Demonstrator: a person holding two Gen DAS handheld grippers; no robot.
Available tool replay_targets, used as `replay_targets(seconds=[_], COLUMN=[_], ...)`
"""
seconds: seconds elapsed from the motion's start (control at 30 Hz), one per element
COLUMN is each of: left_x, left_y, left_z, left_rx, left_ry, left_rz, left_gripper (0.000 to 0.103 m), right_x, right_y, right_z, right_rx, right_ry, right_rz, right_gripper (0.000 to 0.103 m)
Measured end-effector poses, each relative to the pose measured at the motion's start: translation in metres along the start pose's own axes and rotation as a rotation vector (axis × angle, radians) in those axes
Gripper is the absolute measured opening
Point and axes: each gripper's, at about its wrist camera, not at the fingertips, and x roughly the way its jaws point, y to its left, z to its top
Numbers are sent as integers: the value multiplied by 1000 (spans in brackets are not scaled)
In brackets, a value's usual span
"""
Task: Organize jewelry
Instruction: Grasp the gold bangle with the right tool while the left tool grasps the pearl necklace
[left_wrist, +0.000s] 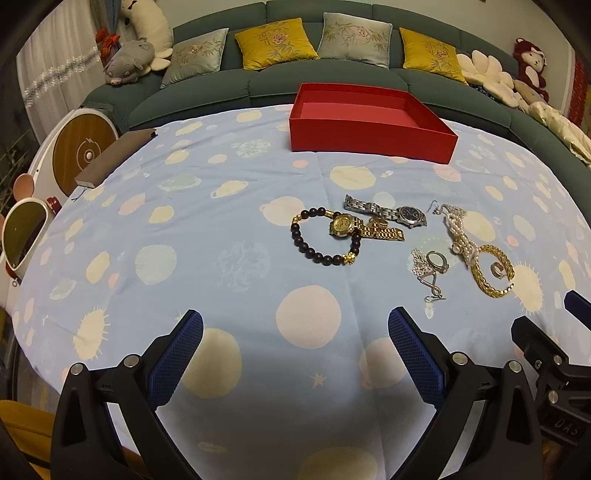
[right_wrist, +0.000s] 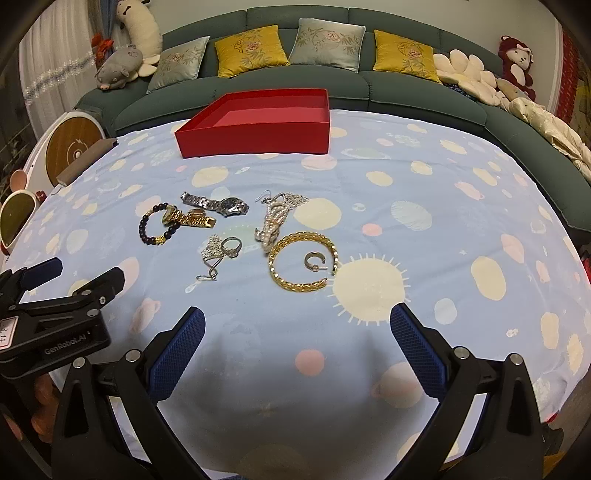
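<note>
The bench (left_wrist: 221, 229) is covered by a pale blue cloth printed with planets, suns and stars, and behind it a dark green sofa (left_wrist: 207, 96) curves round the room, lined with yellow and grey embroidered cushions (left_wrist: 275, 42). Plush toys sit at both ends — a grey pig (left_wrist: 127, 62) on the left, a red monkey (left_wrist: 530, 62) on the right. A white curtain hangs at far left.

An empty red box (left_wrist: 369, 122) stands at the far edge of the bench, open at the top. At the left edge, a brown book (left_wrist: 114, 157) and a round wooden-faced device are partly cut off; what the device is I cannot tell.

The jewelry lies loose in the middle of the cloth, well short of the box. A dark bead bracelet (left_wrist: 325, 236) touches a gold watch (left_wrist: 364, 227), with a silver watch (left_wrist: 388, 212) just behind. To the right lie a pearl strand (right_wrist: 273, 225), a gold chain bangle (right_wrist: 304, 266) with a small ring (right_wrist: 314, 261) inside it, and a silver ring (right_wrist: 232, 246) beside tangled silver earrings — their details are too fine to make out.

The left gripper (left_wrist: 295, 332) hovers above the near cloth, fingers wide apart and holding nothing. The right gripper (right_wrist: 297, 328) hangs likewise, fingers spread, just short of the bangle.
</note>
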Motion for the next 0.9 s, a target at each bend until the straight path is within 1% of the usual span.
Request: replay_targets(seconds=[0.07, 0.13, 0.17, 0.23, 0.3, 0.4, 0.47, 0.53, 0.67, 0.77, 0.83, 0.9], left_x=[3, 8, 11, 17, 23, 30, 33, 37, 44, 47, 48, 49], left_y=[6, 12, 15, 20, 23, 27, 27, 27, 27, 25, 24, 23], left_z=[3, 7, 8, 10, 12, 13, 14, 15, 16, 17, 17, 18], left_rx=[-17, -29, -33, -40, -48, -58, -55, -50, -52, -51, -52, -51], left_ry=[1, 6, 9, 17, 30, 44, 44, 47, 60, 64, 67, 67], left_rz=[6, -4, 0, 5, -4, -23, -31, -28, -41, -48, -55, -60], left_gripper=[98, 98, 98, 98, 98, 98, 98, 98, 98, 98, 98, 98], right_x=[10, 17, 22, 32, 42, 54, 59, 63, 67, 67, 68, 68], right_y=[-6, -11, -11, -12, -11, -7, -4, -1, 1, -1, -3, -4], right_z=[3, 7, 8, 11, 14, 17, 18, 19, 20, 22, 24, 24], right_rx=[21, 44, 41, 33, 28, 11, 0, -15, -32, -31, -26, -27], right_ry=[14, 10, 5, 24, 32, 49, 55, 61, 57, 46, 42, 39], right_rz=[5, 33, 31, 26, 41, 43, 49, 52, 43, 34, 35, 33], right_gripper=[98, 98, 98, 97, 94, 93, 90, 85, 83, 74, 65, 60])
